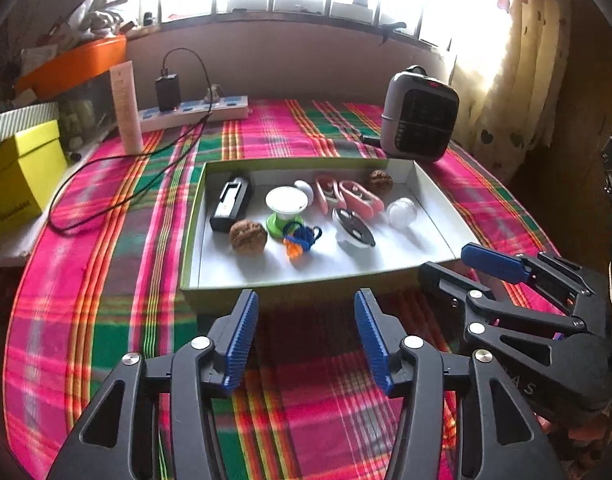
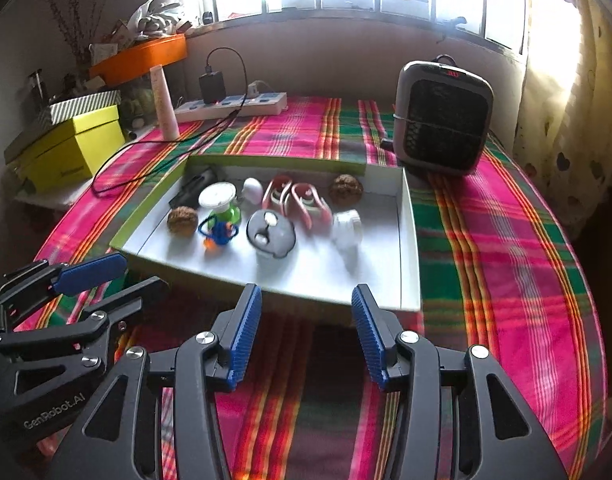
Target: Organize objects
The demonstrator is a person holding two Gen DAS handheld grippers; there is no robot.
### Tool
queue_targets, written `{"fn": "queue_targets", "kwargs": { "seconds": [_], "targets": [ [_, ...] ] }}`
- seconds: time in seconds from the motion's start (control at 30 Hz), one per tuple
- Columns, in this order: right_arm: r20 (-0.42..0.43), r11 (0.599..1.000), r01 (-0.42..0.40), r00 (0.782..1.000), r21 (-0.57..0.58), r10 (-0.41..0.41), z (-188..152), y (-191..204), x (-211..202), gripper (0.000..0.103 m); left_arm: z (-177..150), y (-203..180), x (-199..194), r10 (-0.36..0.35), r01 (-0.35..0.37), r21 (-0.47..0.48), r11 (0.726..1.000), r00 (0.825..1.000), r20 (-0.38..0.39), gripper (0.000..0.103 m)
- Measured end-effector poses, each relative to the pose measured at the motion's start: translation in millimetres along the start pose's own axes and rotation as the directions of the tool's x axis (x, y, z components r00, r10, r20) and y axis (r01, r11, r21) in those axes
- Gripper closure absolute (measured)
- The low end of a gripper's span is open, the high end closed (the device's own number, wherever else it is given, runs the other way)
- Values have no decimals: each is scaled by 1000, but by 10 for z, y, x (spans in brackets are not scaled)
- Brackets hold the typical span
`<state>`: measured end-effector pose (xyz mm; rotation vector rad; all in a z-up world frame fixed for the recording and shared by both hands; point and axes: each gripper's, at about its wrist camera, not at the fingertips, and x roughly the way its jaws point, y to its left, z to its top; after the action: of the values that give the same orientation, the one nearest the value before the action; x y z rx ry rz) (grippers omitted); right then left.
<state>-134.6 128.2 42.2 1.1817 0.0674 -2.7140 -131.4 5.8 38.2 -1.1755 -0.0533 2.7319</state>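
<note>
A shallow white box with green sides point(image 1: 430, 184) point(image 2: 408, 240) lies on the plaid cloth. In it are a black device point(image 1: 231, 203), two walnuts point(image 1: 248, 236) point(image 2: 346, 190), a white-and-green toy point(image 1: 286, 206) point(image 2: 220, 204), a blue-and-orange toy point(image 1: 302, 240) point(image 2: 218, 234), two pink clips point(image 1: 348, 196) point(image 2: 302, 200), a round grey lid point(image 1: 353, 227) point(image 2: 271, 232) and a clear white ball point(image 1: 402, 212) point(image 2: 346, 228). My left gripper point(image 1: 306, 338) is open and empty just in front of the box. My right gripper point(image 2: 306, 334) is open and empty beside it, near the box's front edge.
A grey heater point(image 1: 420, 114) point(image 2: 442, 116) stands behind the box at the right. A power strip with a charger point(image 1: 194, 110) point(image 2: 230, 106), a cream tube point(image 1: 126, 108) and a black cable point(image 1: 106, 168) are at the back left. A yellow box point(image 1: 18, 172) point(image 2: 70, 148) sits at the left.
</note>
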Motion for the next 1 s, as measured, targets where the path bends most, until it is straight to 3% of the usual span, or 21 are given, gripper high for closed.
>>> {"fn": "queue_targets", "kwargs": {
  "seconds": [0.6, 1.0],
  "targets": [
    [-88, 999, 42, 995, 14, -41, -408, -5, 25, 54, -402, -32, 56, 51, -53, -23, 998, 995, -85, 51],
    [-84, 996, 76, 994, 37, -72, -481, -54, -35, 40, -475, -100, 91, 88, -88, -1, 996, 994, -71, 49]
  ]
}}
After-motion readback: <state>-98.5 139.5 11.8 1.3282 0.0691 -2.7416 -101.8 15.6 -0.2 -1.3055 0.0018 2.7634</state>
